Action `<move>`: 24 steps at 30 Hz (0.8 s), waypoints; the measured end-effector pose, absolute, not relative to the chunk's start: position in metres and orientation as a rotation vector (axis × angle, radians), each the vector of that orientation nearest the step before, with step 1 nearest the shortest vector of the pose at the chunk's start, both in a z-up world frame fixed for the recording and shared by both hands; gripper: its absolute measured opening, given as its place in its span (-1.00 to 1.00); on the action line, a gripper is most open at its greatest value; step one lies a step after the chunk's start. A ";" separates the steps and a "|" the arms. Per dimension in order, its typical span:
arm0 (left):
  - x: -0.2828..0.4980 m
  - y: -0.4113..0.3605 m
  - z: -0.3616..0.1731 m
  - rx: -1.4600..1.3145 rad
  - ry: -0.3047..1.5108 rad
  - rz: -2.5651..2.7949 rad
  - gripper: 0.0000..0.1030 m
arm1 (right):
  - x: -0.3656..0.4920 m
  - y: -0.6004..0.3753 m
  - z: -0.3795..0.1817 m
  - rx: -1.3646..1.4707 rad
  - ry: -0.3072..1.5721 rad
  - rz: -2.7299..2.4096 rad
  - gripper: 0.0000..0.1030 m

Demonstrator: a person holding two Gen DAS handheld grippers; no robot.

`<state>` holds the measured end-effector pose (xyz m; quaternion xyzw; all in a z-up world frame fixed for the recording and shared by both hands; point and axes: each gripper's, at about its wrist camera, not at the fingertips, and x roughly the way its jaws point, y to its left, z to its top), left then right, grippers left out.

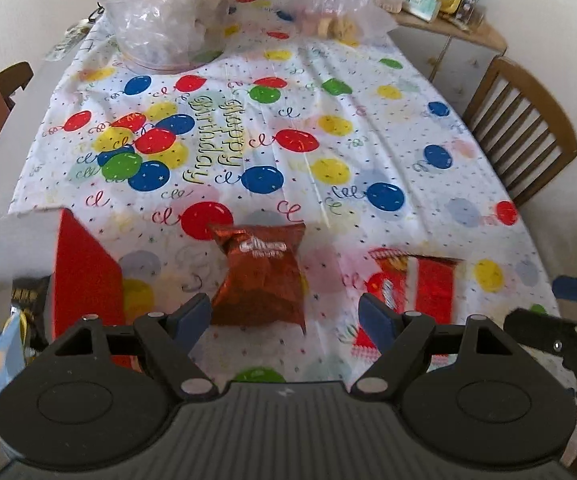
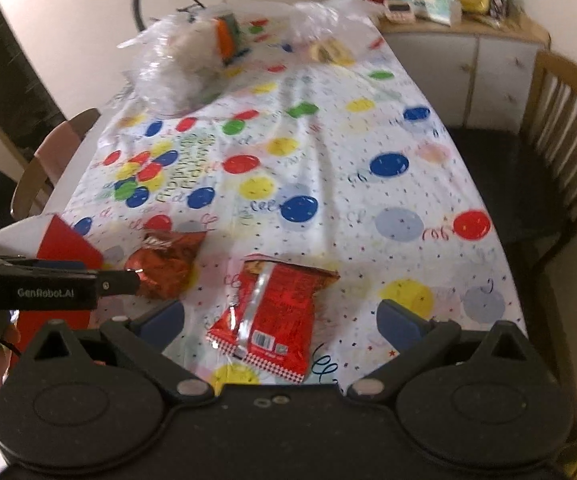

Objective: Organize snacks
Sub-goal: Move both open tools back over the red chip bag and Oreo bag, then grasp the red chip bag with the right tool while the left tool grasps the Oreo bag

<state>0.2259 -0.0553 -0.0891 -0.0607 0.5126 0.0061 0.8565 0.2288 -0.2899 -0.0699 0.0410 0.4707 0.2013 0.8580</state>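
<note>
Snacks are seen loose on the balloon-printed birthday tablecloth (image 1: 328, 92). From the left wrist view, a dark copper-red foil snack bag (image 1: 258, 276) lies flat just ahead of the left gripper (image 1: 286, 314), whose blue-padded fingers are spread wide and hold nothing. A bright red foil packet with a silver seam (image 1: 416, 284) lies near it on the right. A red-and-white cardboard box (image 1: 84, 276) stands at the left table edge, and other packets can be made out beside it, though their placement cannot be told. Crumpled clear plastic bags (image 1: 160, 20) sit at the far end.

From the right wrist view, the bright red packet (image 2: 272, 320) lies seam-up between the widely parted fingers of the right gripper (image 2: 282, 318), untouched. The copper-red bag (image 2: 164, 264) lies just beyond the left gripper's tips (image 2: 138, 278), beside the box (image 2: 68, 244).

Both bags on the cloth are judged still to be put away; little of the task appears done.
</note>
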 end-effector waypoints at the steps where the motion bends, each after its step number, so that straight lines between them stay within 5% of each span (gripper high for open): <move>1: 0.233 -0.055 -0.093 -0.125 1.093 0.019 0.57 | 0.232 -0.290 -0.074 0.089 0.997 0.421 1.00; 24: 0.298 -0.043 -0.158 -0.122 1.264 0.070 0.57 | 0.291 -0.227 -0.147 0.033 1.172 0.369 1.00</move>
